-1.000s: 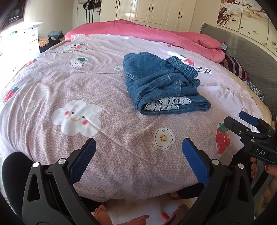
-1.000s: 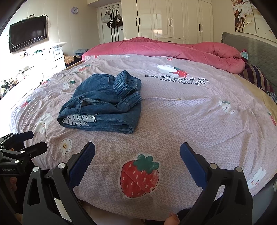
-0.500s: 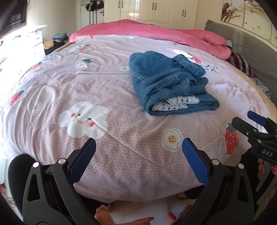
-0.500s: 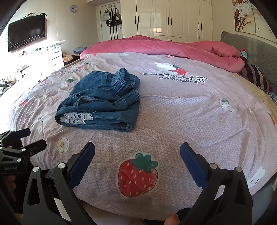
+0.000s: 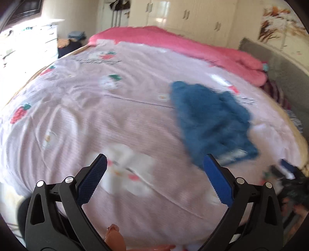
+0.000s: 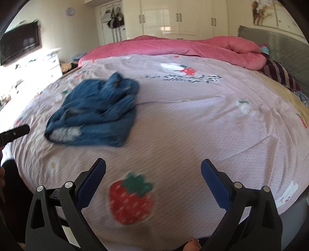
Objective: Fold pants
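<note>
My bedroom: a bed (image 6: 193, 125) under a pale pink printed cover, a rolled pink duvet (image 6: 193, 46) at its far edge. Cream wardrobes (image 6: 179, 17) line the far wall; a television (image 6: 19, 44) hangs left above a sunlit white dresser (image 6: 52, 61); a grey headboard (image 6: 274, 42) stands right.

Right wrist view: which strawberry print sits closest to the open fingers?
The big red strawberry on the bedspread, lying between the right gripper fingers; the other strawberries are smaller, farther up the bed.
</note>
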Motion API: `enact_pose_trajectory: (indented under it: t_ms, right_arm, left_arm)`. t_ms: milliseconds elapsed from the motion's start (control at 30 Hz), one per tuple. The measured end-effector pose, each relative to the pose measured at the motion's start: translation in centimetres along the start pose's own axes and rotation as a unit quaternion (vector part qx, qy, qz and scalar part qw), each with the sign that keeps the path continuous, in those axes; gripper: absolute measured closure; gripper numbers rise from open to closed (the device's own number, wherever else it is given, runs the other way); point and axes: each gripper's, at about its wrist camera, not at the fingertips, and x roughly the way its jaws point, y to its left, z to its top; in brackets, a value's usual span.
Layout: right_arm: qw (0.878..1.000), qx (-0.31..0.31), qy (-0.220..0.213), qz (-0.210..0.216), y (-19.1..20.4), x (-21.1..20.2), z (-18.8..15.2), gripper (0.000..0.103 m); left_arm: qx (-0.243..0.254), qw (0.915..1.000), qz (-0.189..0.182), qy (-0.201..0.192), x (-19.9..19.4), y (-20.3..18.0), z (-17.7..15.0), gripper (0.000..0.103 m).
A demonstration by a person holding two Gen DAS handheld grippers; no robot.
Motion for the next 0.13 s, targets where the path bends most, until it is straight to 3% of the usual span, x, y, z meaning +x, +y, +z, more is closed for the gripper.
enact_pose_trajectory:
  t_ms: [133]
  right_arm:
    - [0.997, 0.038, -0.014, -0.062, -5.9, 2.0, 4.3, 0.005]
  left_arm:
    - [0.0, 0.9964, 0.082, 0.02, 4.8, 4.9, 3.9, 0.009]
